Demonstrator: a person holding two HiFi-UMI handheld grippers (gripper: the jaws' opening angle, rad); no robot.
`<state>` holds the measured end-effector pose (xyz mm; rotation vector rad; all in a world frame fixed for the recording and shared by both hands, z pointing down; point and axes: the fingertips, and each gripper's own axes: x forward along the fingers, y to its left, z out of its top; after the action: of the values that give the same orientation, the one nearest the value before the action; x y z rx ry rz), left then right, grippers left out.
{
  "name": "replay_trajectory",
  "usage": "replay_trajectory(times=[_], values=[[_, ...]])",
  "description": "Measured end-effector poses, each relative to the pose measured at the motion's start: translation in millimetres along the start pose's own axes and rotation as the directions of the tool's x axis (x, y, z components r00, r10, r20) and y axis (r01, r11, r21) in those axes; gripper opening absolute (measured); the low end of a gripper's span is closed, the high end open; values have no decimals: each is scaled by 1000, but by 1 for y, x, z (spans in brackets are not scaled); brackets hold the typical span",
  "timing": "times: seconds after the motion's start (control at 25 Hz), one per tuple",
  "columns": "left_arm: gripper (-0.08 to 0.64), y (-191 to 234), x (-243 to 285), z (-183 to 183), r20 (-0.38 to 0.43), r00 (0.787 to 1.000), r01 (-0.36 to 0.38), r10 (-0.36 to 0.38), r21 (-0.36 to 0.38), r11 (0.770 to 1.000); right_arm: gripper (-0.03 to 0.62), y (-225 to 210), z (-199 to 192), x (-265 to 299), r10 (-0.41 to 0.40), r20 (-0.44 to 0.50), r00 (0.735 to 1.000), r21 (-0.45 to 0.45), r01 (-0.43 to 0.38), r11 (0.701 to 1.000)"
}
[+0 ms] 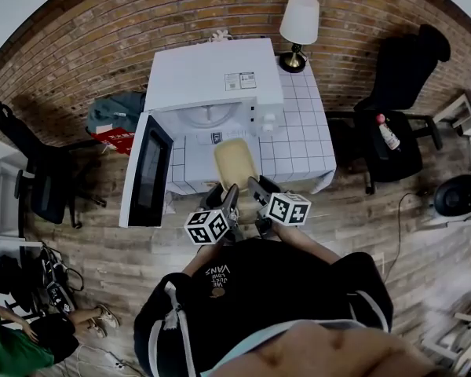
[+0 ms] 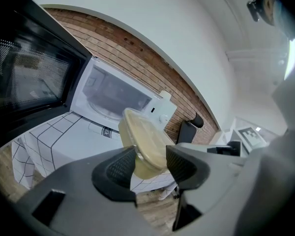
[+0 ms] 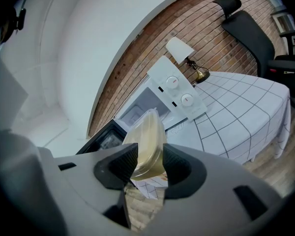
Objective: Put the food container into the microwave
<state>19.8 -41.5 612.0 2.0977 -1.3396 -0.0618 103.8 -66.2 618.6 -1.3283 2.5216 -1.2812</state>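
A beige lidded food container point(image 1: 235, 163) is held in the air in front of the white microwave point(image 1: 213, 77), over the near part of the table. My left gripper point(image 1: 229, 203) is shut on its near left edge point(image 2: 146, 146), and my right gripper point(image 1: 255, 191) is shut on its near right edge point(image 3: 147, 149). The microwave's door point(image 1: 147, 171) stands swung open to the left, showing the white cavity point(image 1: 208, 116) with its turntable. The container sits level with the cavity opening but outside it.
The microwave rests on a white grid-patterned tablecloth point(image 1: 302, 132). A white table lamp point(image 1: 298, 26) stands at the back right corner. Black office chairs point(image 1: 396, 100) flank the table on both sides, with a bottle point(image 1: 387, 134) on the right one. A brick wall lies behind.
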Motion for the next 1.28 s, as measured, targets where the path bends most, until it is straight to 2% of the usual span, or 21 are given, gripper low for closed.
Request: replay_trajectory(times=[0.72, 1.28], values=[[202, 57, 38, 47, -12, 1000, 5, -5, -11, 1000, 150, 4, 25, 78, -16, -26, 1000, -8, 16, 1000], [202, 93, 63, 68, -48, 999, 20, -21, -18, 1000, 150, 3, 36, 123, -42, -29, 999, 2, 43, 999]])
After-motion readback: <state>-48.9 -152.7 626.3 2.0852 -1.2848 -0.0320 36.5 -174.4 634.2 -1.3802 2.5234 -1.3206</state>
